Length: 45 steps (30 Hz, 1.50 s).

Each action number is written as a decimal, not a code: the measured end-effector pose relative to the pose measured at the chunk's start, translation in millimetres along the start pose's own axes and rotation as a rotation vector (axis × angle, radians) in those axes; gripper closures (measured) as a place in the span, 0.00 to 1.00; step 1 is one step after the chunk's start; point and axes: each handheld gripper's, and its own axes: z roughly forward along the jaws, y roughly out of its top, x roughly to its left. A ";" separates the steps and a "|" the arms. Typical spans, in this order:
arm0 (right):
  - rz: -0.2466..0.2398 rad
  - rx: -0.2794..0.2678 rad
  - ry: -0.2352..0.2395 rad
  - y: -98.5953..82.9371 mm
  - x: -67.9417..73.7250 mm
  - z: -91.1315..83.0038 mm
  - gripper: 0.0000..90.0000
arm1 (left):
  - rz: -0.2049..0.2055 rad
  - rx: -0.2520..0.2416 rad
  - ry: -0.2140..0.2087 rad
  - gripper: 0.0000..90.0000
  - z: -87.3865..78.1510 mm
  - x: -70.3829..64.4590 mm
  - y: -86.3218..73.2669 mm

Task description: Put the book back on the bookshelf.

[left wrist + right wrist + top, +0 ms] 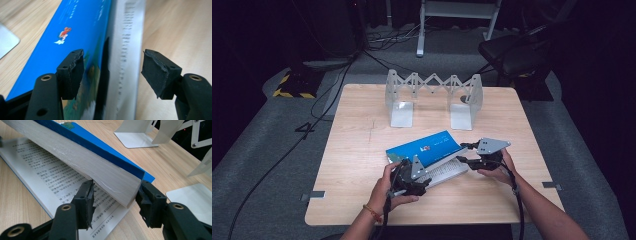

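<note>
A book with a blue cover (427,146) lies partly open on the wooden table (362,150). Its cover and a thick block of pages (100,165) are raised off a printed page (50,177) that lies flat. My right gripper (462,153) is at the book's right end. In the right gripper view it (115,192) is shut across the corner of the raised block, one jaw under the pages and one on the blue cover. My left gripper (426,181) is at the book's near left end. In the left gripper view it (112,67) stands open astride the book's edge (120,50).
A metal expanding bookend rack (432,92) stands at the back of the table, and its flat base plates (190,195) lie beyond the book. A dark chair (512,50) and cables are on the floor behind. Bare wood surrounds the book.
</note>
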 end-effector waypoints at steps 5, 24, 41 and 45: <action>-0.001 0.005 -0.003 0.3 1.7 0.5 0.55 | 0.069 0.042 0.035 0.73 -0.3 5.3 -4.1; -0.163 0.001 0.119 6.2 25.8 8.3 0.72 | 0.103 -0.093 -0.146 0.72 -8.6 50.3 -40.9; -0.157 0.047 0.036 -7.2 37.2 -38.9 0.77 | 0.116 -0.036 -0.106 0.53 22.5 22.2 4.2; -0.161 0.058 0.038 -6.0 38.0 -38.2 0.77 | 0.116 -0.058 -0.110 0.52 26.9 -2.4 20.6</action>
